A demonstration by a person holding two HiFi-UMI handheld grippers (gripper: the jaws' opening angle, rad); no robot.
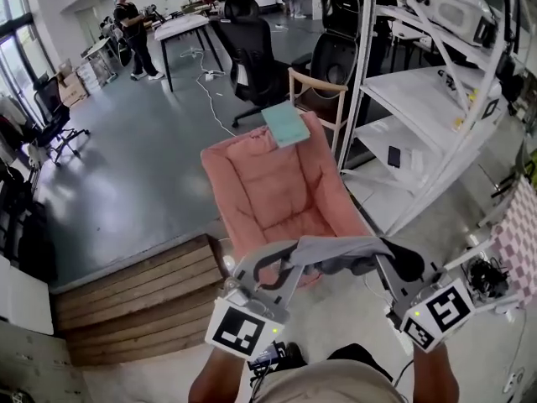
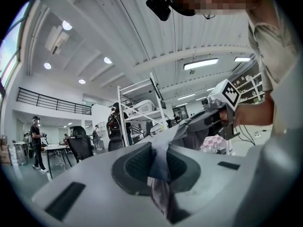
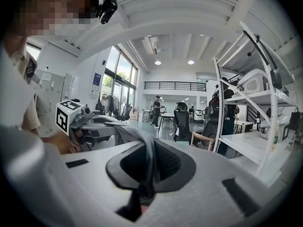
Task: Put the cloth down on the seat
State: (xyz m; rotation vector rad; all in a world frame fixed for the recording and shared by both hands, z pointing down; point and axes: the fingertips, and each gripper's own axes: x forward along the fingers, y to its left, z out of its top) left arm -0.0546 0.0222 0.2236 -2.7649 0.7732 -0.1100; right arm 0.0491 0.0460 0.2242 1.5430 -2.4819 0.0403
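Cloth [image 1: 336, 246] hangs stretched in the air over the near edge of the pink seat [image 1: 277, 183], its left end clamped between the closed fingers [image 2: 135, 167] of the left gripper [image 1: 281, 263], its right end pinched likewise by the right gripper [image 1: 393, 265].

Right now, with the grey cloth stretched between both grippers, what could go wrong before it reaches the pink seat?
The cloth hangs over the front edge of the pink seat; let go here, it might slide to the floor. The left gripper and right gripper each pinch only a thin fold in their jaws, so one end could slip out. The white shelf rack stands close on the right and might get bumped.
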